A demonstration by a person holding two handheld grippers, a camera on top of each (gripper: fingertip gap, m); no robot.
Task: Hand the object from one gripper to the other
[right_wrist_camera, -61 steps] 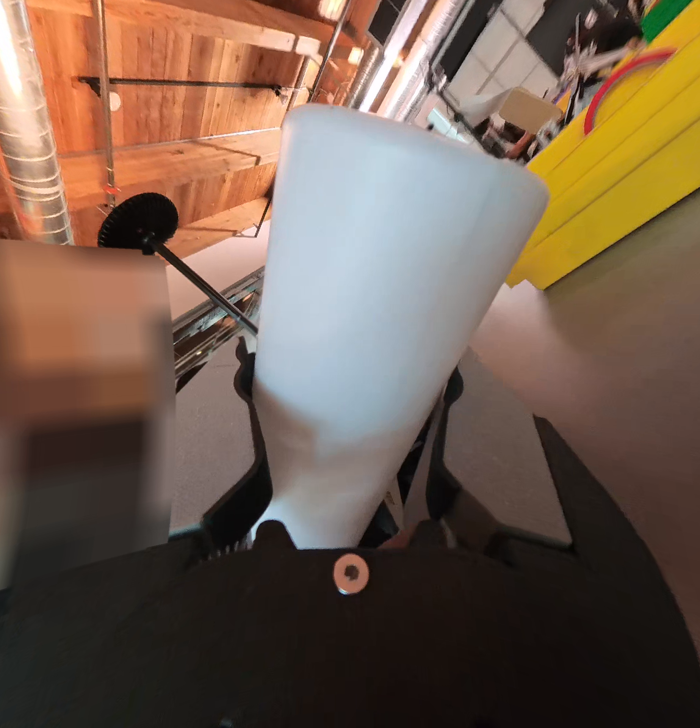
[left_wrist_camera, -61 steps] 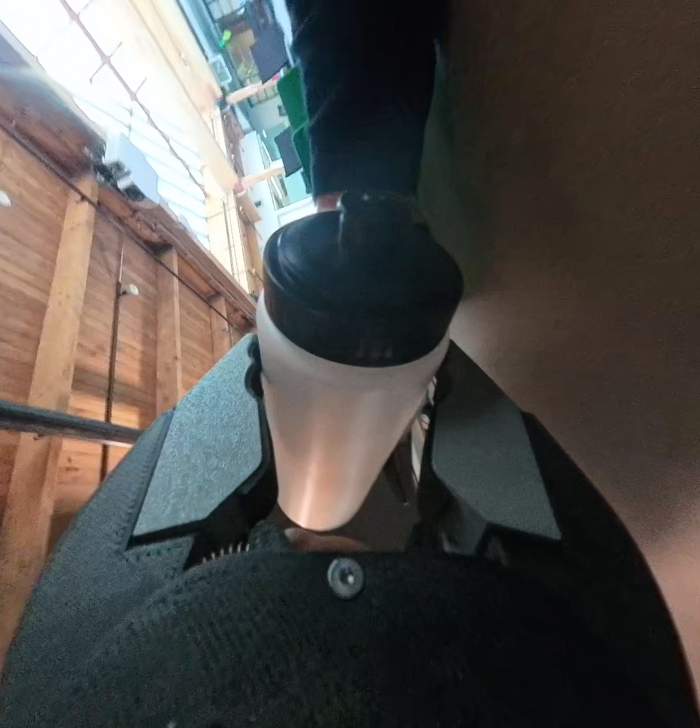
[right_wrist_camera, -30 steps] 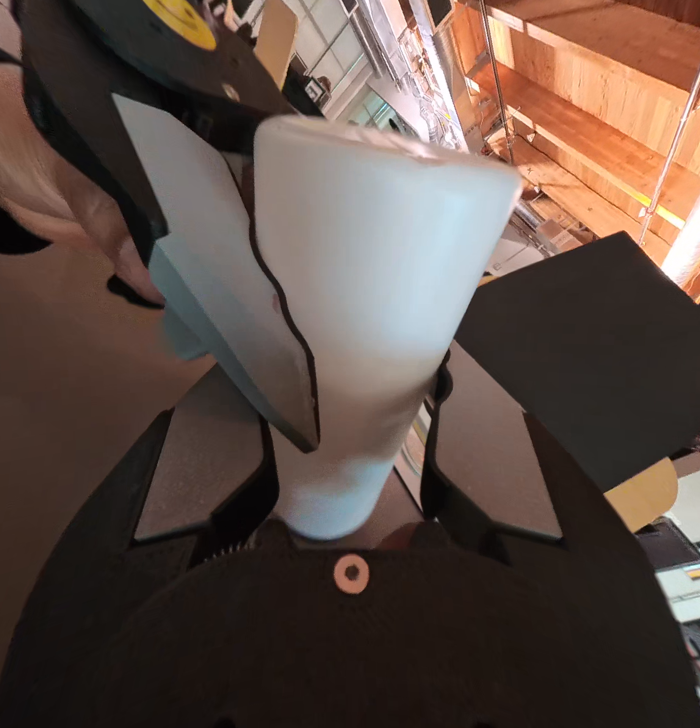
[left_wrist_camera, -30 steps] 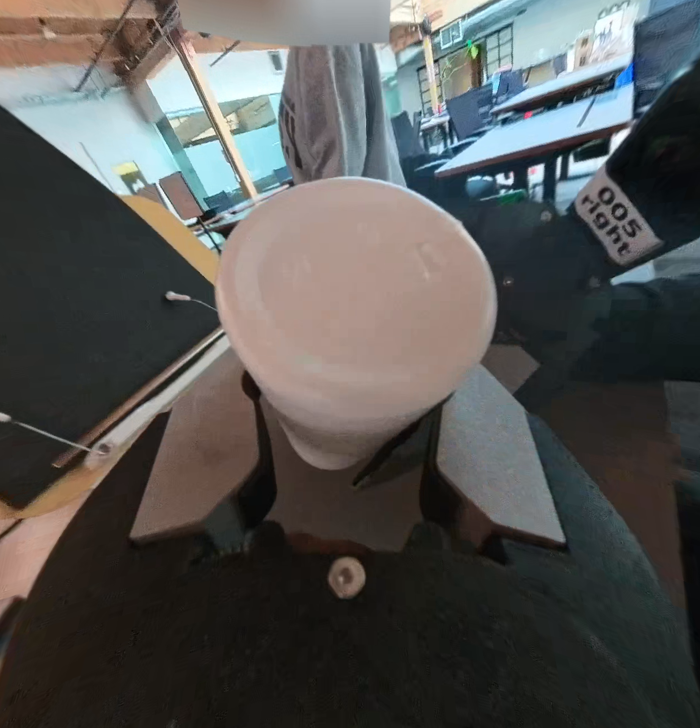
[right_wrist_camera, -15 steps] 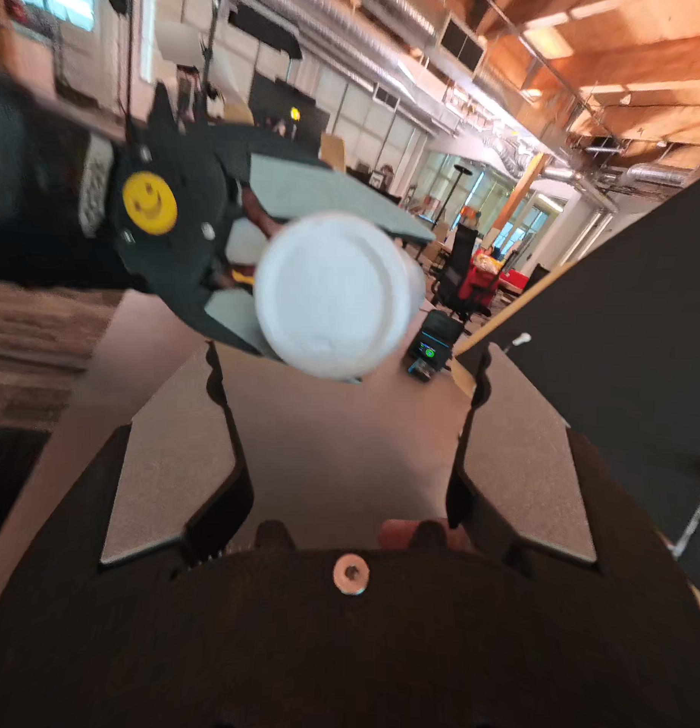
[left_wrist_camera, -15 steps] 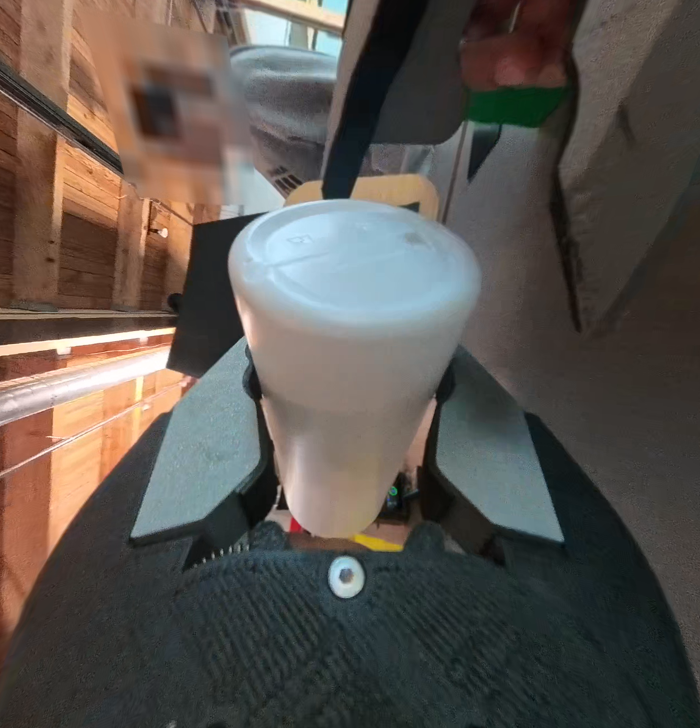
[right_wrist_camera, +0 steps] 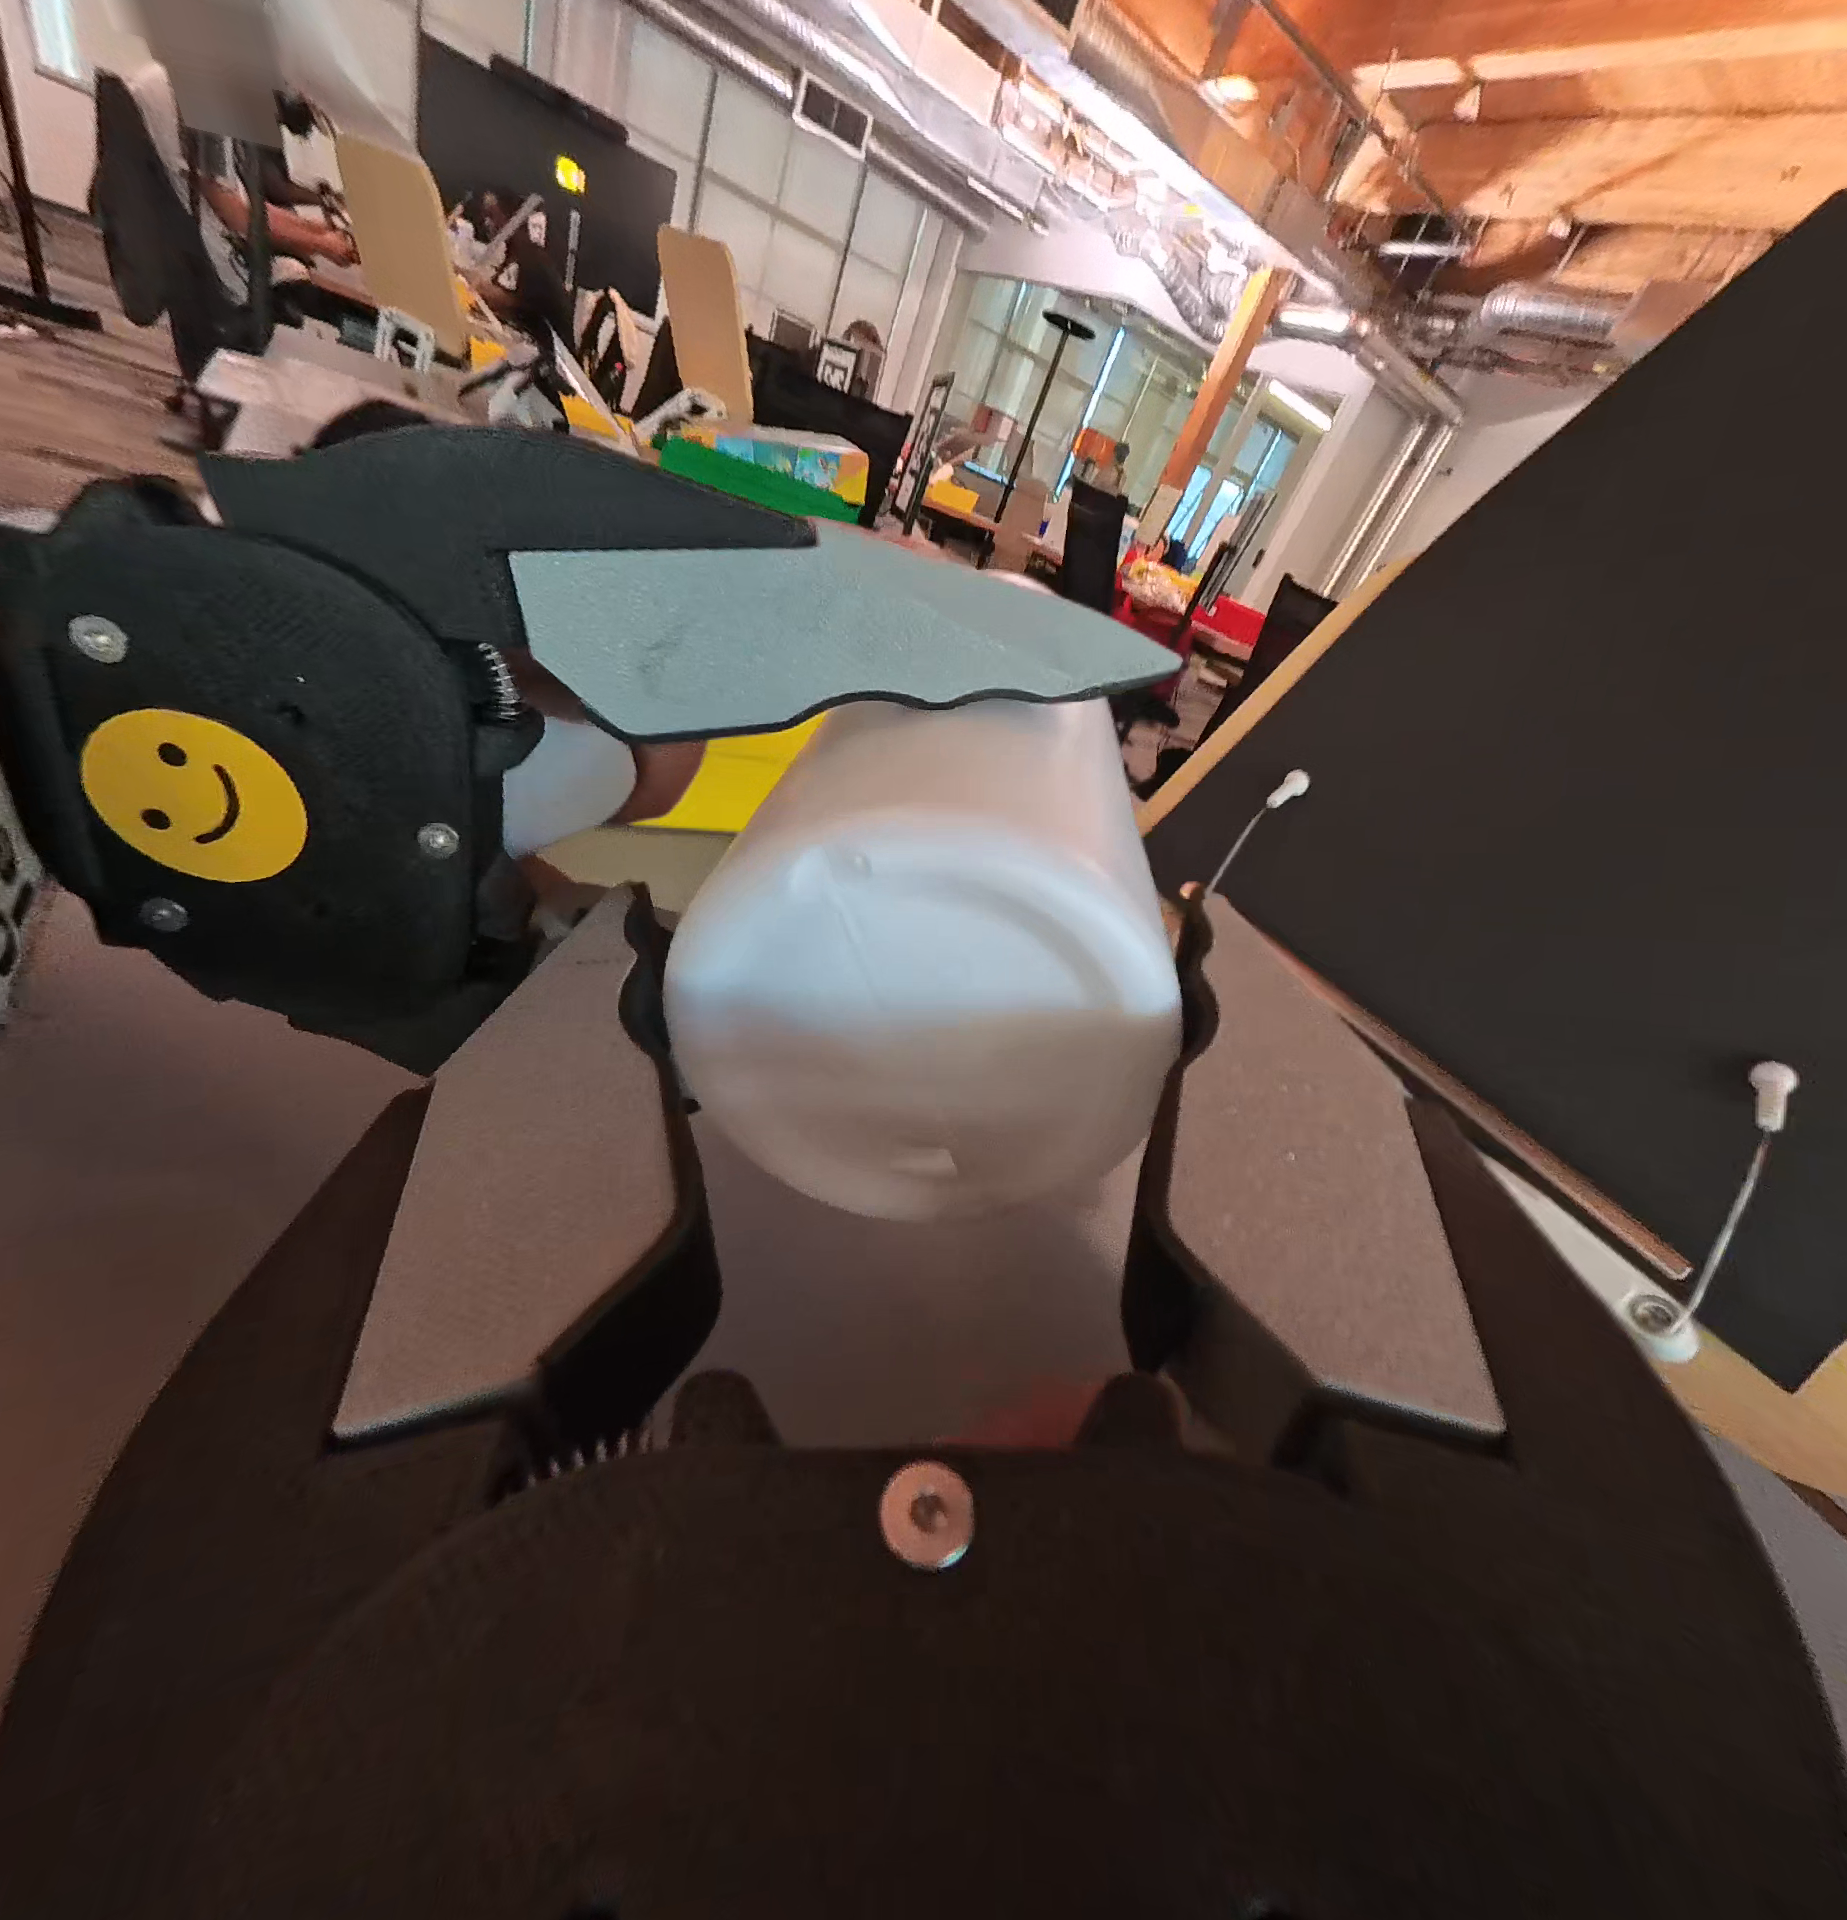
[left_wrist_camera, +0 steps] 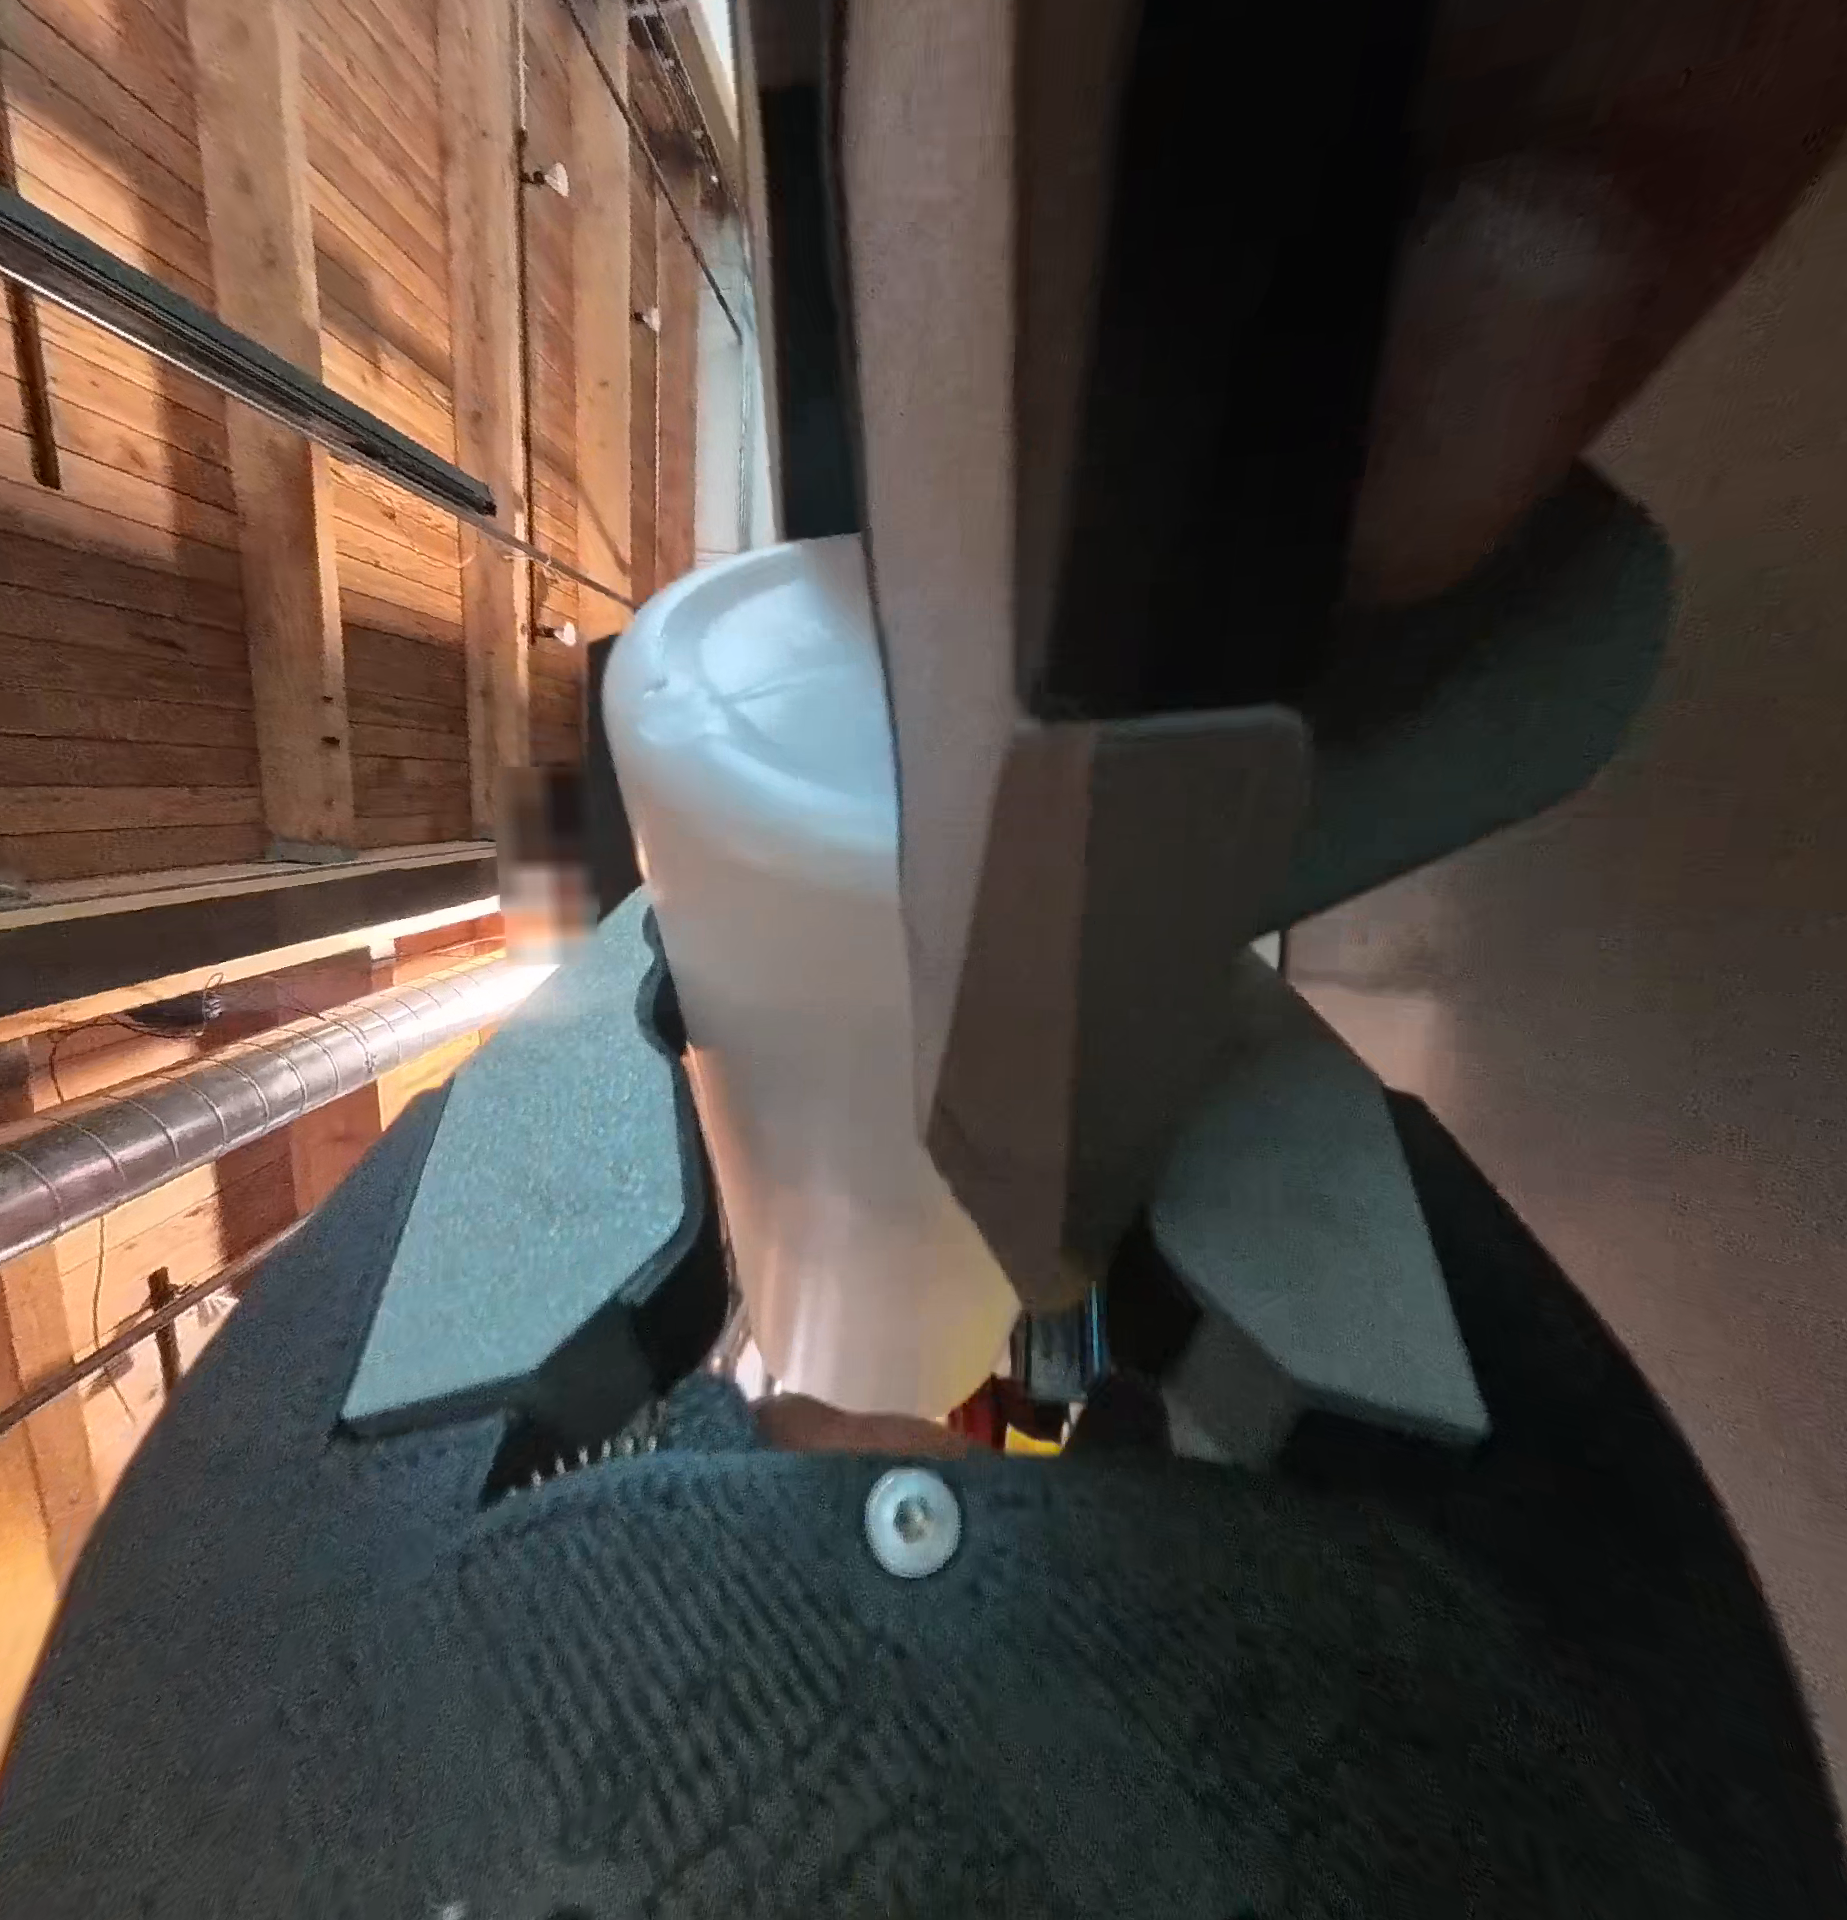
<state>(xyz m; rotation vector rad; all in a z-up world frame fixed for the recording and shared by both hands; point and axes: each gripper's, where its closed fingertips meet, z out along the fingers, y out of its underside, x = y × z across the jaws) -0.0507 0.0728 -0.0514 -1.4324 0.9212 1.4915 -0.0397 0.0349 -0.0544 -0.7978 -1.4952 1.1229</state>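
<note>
A white plastic bottle (left_wrist_camera: 773, 831) is held in the air by both grippers. In the left wrist view my left gripper (left_wrist_camera: 929, 966) is shut on the bottle's body, flat base pointing away. One finger (left_wrist_camera: 1095, 987) of the right gripper lies along the bottle's right side. In the right wrist view the bottle (right_wrist_camera: 919, 1039) points its base at the camera. My right gripper (right_wrist_camera: 914, 977) is shut on it, fingertips touching both sides. The left gripper's body, with a yellow smiley sticker (right_wrist_camera: 192, 795), comes in from the left; its upper finger (right_wrist_camera: 794, 634) lies over the bottle.
A brown tabletop (right_wrist_camera: 119, 1195) lies below the grippers. A black panel with a wooden edge (right_wrist_camera: 1573, 727) stands at the right. Desks and chairs (right_wrist_camera: 399, 249) fill the room behind. The left wrist view shows wooden beams and a metal duct (left_wrist_camera: 223, 1122) overhead. Less than 4 cm separates the two grippers' tips.
One second ago both grippers held the bottle. Half a second ago the right gripper was open and apart from it. Now it has closed on the bottle's base end again; the left has kept hold.
</note>
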